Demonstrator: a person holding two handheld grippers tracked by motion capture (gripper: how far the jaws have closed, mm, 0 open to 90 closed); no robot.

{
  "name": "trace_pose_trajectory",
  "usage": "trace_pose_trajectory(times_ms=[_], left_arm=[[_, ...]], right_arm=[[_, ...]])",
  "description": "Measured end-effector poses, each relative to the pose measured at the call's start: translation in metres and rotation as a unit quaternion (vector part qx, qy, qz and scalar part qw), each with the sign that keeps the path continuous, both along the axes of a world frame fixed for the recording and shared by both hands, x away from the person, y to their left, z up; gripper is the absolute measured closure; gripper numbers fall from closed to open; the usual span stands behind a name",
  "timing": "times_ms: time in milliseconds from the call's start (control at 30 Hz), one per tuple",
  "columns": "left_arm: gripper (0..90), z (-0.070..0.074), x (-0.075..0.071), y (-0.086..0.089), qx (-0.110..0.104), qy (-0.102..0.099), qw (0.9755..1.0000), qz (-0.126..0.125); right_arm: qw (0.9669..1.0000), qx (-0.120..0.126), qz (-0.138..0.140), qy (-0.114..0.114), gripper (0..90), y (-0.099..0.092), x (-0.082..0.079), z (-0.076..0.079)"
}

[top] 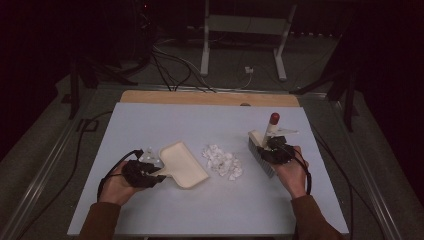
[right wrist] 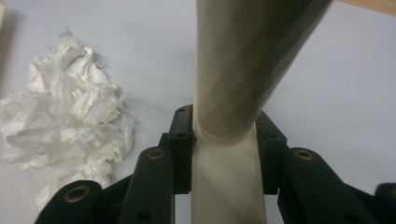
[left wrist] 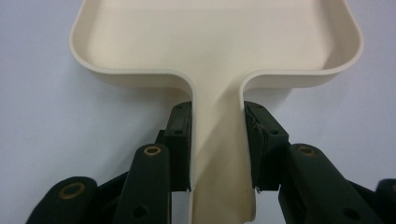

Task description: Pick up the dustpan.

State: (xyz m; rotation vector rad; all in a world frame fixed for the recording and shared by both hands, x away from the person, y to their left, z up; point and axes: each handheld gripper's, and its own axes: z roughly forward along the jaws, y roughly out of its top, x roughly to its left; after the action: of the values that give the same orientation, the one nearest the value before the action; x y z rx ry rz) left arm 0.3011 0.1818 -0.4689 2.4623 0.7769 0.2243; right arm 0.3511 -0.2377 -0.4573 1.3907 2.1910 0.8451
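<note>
A cream dustpan lies on the pale table, its mouth turned toward a pile of crumpled white paper scraps. My left gripper is shut on the dustpan's handle; the black pads press both sides of it. To the right of the pile stands a hand brush with grey bristles and a cream handle tipped in red. My right gripper is shut on that brush handle. The scraps sit left of the brush in the right gripper view.
A few small white scraps lie just behind the left gripper. A wooden strip runs along the table's far edge. Beyond it are cables and a white stand's legs on the dark floor.
</note>
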Motion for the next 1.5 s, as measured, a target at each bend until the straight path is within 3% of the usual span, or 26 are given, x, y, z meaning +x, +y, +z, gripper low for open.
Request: trace_pose_trajectory(times_ms=[500,867,1100,1500], left_arm=[[66.6,-0.004,0.006,-0.017,0.022,0.009,0.999,-0.038],[66.5,-0.004,0.009,-0.023,0.035,0.01,0.9983,-0.046],[66.5,-0.005,0.01,-0.025,0.043,0.014,0.9979,-0.045],[66.5,-0.004,0.011,-0.029,0.051,0.014,0.9975,-0.046]], right_arm=[[1.0,0.002,-0.002,0.002,66.8,-0.001,0.0,0.0],[0.9998,0.018,-0.01,0.008,66.8,-0.002,0.0,-0.001],[0.999,0.031,-0.029,0.016,66.8,0.0,-0.001,0.0],[0.9993,0.018,-0.029,0.016,66.8,0.017,-0.001,0.001]])
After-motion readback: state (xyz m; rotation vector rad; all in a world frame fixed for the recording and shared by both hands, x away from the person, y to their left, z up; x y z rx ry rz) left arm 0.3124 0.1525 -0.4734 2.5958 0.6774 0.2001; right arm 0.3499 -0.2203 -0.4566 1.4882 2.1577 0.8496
